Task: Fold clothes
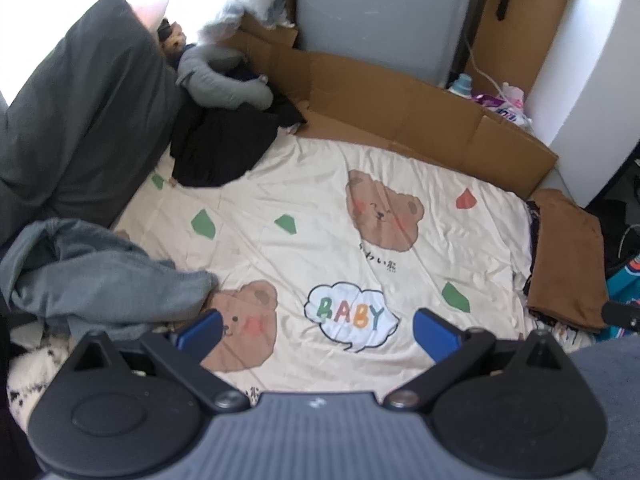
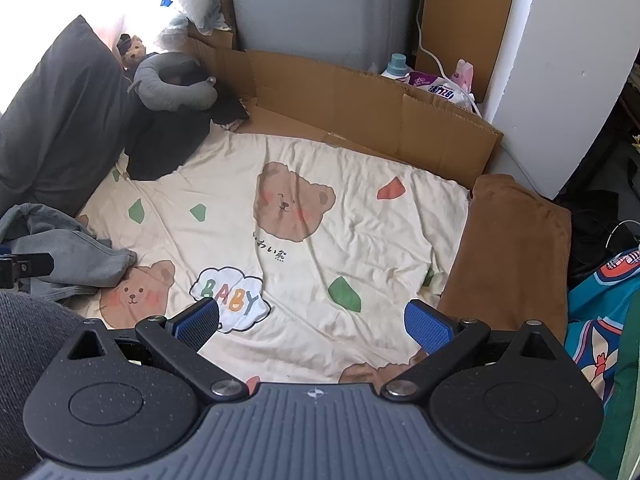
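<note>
1. Cream bedsheet (image 1: 312,216), printed with bear faces, green and red patches and a "BABY" speech cloud; it fills the middle of both views, creased, with its centre bare.
2. Dark grey bedding (image 1: 80,120), heaped at 10 o'clock along the sheet's far-left edge.
3. Cardboard panel (image 1: 392,100), opened flat, standing along the sheet's far edge from 12 to 2 o'clock.
4. Brown folded garment (image 2: 508,252), at 3 o'clock on the sheet's right edge, lying flat on top of darker cloth.
5. Grey crumpled garment (image 1: 100,276), at 9 o'clock on the sheet's left edge, unfolded, one corner lying over a printed bear.
6. Black garment (image 1: 224,144), bunched at 11 o'clock between the bedding and the cardboard.
7. Grey neck pillow (image 2: 172,84), at 11 o'clock, resting just behind the black garment.
8. Left gripper (image 1: 316,326), at 6 o'clock above the sheet; blue-padded jaws spread wide, nothing between them.
9. Right gripper (image 2: 312,320), at 6 o'clock above the sheet; jaws likewise wide apart and empty, the brown garment just beside its right finger.
</note>
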{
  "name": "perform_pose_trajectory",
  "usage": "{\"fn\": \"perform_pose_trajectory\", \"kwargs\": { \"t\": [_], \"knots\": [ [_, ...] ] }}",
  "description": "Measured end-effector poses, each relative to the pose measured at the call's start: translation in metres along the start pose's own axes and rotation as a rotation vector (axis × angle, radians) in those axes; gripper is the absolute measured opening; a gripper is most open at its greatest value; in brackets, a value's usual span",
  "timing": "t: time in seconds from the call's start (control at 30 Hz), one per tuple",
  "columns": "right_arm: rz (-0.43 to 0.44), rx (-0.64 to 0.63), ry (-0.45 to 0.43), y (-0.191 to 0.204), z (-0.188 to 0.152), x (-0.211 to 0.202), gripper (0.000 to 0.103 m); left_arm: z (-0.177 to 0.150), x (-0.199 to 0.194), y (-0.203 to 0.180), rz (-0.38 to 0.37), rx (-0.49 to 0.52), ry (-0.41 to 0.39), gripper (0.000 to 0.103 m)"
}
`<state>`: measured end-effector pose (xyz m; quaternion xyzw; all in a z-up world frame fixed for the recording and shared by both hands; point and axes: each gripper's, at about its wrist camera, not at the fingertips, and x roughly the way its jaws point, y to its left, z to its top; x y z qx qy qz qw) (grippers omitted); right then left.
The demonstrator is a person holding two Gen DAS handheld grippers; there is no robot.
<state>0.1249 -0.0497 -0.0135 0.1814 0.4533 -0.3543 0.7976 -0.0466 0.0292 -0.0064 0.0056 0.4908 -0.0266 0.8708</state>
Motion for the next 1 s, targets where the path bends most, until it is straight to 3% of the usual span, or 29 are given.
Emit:
{"fn": "perform_pose_trajectory", "kwargs": {
  "t": [1.0],
  "knots": [
    [0.002, -0.005, 0.002, 0.0014, -0.0009, 0.0000, 0.102, -0.0010, 0.0047, -0.0068, 0.005, 0.028, 0.019, 0.102]
  ]
}}
